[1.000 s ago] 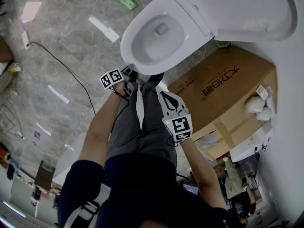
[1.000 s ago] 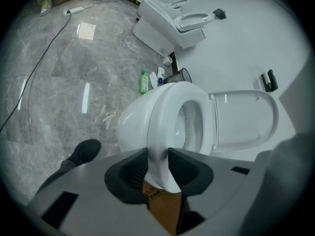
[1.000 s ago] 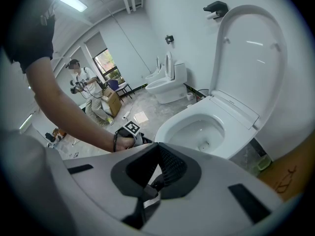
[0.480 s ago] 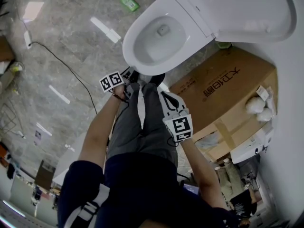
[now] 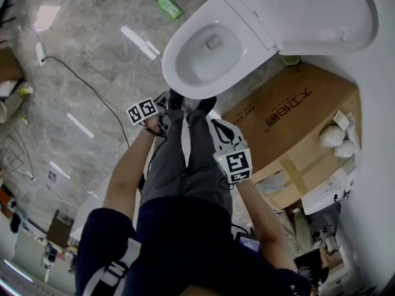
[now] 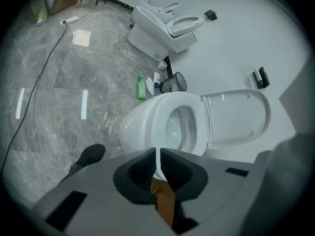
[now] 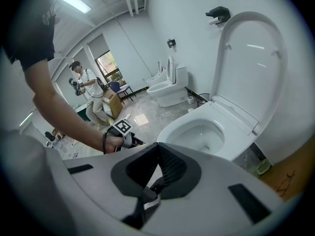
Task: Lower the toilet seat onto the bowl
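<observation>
Behind the bowl, the toilet seat was raised. Left hand-held gripper and right hand-held gripper were pressed together, empty, presumably for pushing.

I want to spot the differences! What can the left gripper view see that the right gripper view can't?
Only the left gripper view shows the green bottle and the cable on the floor. Only the right gripper view shows another person standing far back and a ceiling light. Both show the near toilet with its seat raised, and a second toilet behind.
</observation>
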`<state>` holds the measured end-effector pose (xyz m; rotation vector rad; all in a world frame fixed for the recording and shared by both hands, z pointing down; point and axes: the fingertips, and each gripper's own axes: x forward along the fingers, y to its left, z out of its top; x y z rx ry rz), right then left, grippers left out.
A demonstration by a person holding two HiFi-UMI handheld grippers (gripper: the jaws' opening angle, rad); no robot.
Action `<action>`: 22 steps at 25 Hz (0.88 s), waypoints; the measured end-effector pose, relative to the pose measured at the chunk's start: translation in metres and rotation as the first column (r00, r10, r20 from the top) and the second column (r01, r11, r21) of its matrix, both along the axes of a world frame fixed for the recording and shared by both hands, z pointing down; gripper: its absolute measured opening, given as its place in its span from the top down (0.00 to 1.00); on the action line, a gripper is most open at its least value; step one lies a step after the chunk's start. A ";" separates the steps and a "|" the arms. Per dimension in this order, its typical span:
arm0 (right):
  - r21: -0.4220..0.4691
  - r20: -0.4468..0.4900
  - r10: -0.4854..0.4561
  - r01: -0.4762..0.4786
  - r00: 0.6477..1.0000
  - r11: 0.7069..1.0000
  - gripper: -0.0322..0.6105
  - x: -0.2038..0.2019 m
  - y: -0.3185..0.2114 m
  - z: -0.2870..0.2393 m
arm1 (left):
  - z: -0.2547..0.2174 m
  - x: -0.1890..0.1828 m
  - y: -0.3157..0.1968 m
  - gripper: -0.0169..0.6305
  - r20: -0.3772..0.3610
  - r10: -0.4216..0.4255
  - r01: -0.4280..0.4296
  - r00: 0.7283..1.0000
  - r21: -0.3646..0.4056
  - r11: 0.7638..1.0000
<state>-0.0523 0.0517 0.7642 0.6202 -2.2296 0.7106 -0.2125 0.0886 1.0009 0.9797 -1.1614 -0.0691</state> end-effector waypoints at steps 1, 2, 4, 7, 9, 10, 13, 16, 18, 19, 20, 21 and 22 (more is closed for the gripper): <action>0.002 0.000 0.000 0.000 1.000 1.000 0.92 0.000 0.000 -0.001 | -0.003 0.000 -0.001 0.91 -0.003 -0.001 0.001 1.000 0.006 1.000; 0.004 0.000 -0.001 0.001 1.000 1.000 0.92 0.000 -0.001 -0.002 | -0.007 0.000 -0.003 0.91 -0.005 -0.001 0.001 1.000 0.013 1.000; 0.007 0.002 -0.003 0.003 1.000 1.000 0.92 0.000 -0.001 -0.005 | -0.016 0.001 -0.007 0.92 -0.003 0.004 -0.004 1.000 0.034 0.999; 0.012 0.005 -0.006 0.006 1.000 1.000 0.92 0.001 0.000 -0.009 | -0.033 0.005 -0.017 0.93 0.004 0.028 -0.028 1.000 0.077 0.997; 0.016 0.005 -0.008 0.008 1.000 1.000 0.92 0.000 0.000 -0.013 | -0.046 0.007 -0.023 0.94 0.006 0.040 -0.040 0.999 0.102 0.994; 0.018 0.006 -0.008 0.008 1.000 1.000 0.92 0.000 0.000 -0.015 | -0.053 0.007 -0.025 0.94 0.008 0.043 -0.044 0.999 0.112 0.993; 0.025 0.012 -0.003 0.002 1.000 1.000 0.92 -0.002 -0.001 -0.024 | -0.074 0.004 -0.032 0.94 0.025 0.054 -0.057 0.998 0.141 0.988; 0.034 0.019 0.012 -0.013 1.000 0.999 0.92 -0.001 -0.003 -0.032 | -0.098 0.003 -0.042 0.94 0.061 0.079 -0.089 0.995 0.185 0.979; 0.043 0.023 0.023 -0.024 0.999 0.999 0.92 0.000 -0.005 -0.037 | -0.116 0.002 -0.050 0.94 0.091 0.092 -0.110 0.992 0.218 0.970; 0.049 0.026 0.028 -0.030 0.999 0.998 0.92 0.001 -0.007 -0.040 | -0.125 0.002 -0.055 0.94 0.108 0.098 -0.121 0.989 0.235 0.964; 0.057 0.029 0.033 -0.035 0.999 0.998 0.92 0.001 -0.008 -0.044 | -0.135 0.001 -0.059 0.94 0.126 0.104 -0.133 0.987 0.252 0.959; 0.065 0.032 0.038 -0.040 0.999 0.997 0.92 0.002 -0.009 -0.049 | -0.145 0.001 -0.063 0.94 0.144 0.109 -0.145 0.984 0.267 0.953; 0.075 0.036 0.043 -0.046 0.998 0.996 0.92 0.002 -0.011 -0.053 | -0.155 0.000 -0.066 0.94 0.164 0.116 -0.159 0.980 0.281 0.946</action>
